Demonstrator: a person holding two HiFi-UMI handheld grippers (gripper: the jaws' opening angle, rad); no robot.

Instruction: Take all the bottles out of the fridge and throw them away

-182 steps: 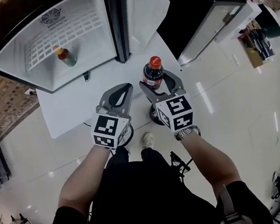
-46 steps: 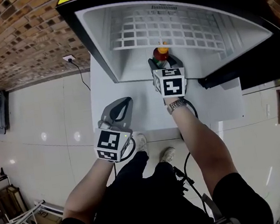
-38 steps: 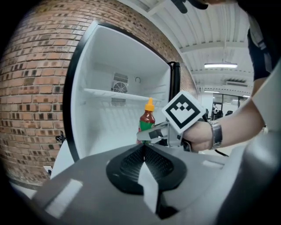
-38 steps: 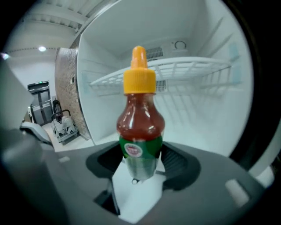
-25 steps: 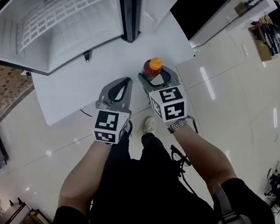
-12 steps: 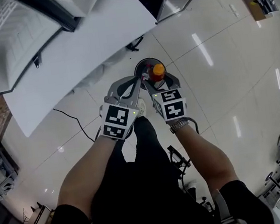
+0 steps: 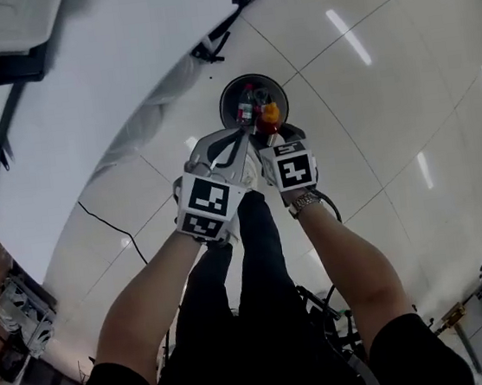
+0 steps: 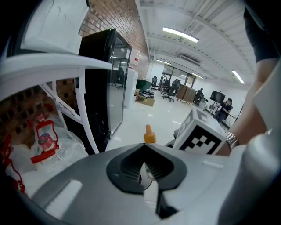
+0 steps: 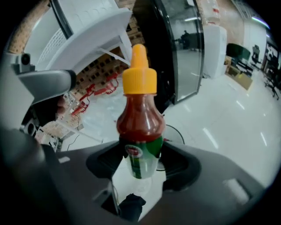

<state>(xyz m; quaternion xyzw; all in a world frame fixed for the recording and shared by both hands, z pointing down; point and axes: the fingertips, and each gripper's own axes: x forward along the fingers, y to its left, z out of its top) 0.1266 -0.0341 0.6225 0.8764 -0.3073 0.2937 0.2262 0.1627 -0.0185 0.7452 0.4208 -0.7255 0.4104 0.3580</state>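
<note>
Seen from above, a person stands over a round black bin (image 7: 228,102) on the shiny tiled floor, arms stretched forward with 1 tool in each hand. The right tool (image 7: 270,131) pinches a small sauce bottle (image 7: 268,114) by its lower body, the pads pressing on the green label, as the right gripper view shows (image 9: 140,127). The left tool (image 7: 236,140) sits just beside it with its jaws pressed together on nothing, their tips meeting in the left gripper view (image 8: 145,147). The sauce bottle hangs directly above the bin's mouth, apart from the rim. It stands roughly upright: its long axis runs close to vertical, the orange-yellow cap and pointed nozzle aim up toward the head camera, and its clear base faces down into the bin. 1 other bottle (image 7: 246,106), with a red cap, lies inside the bin. A white tabletop (image 7: 120,62) fills the upper left of the head view, well apart from the bin. The step in hand appears to be the throwing away of this bottle. The next move likely calls for spreading the right tool's jaws while it is centred over the opening, so the bottle drops base first.
</note>
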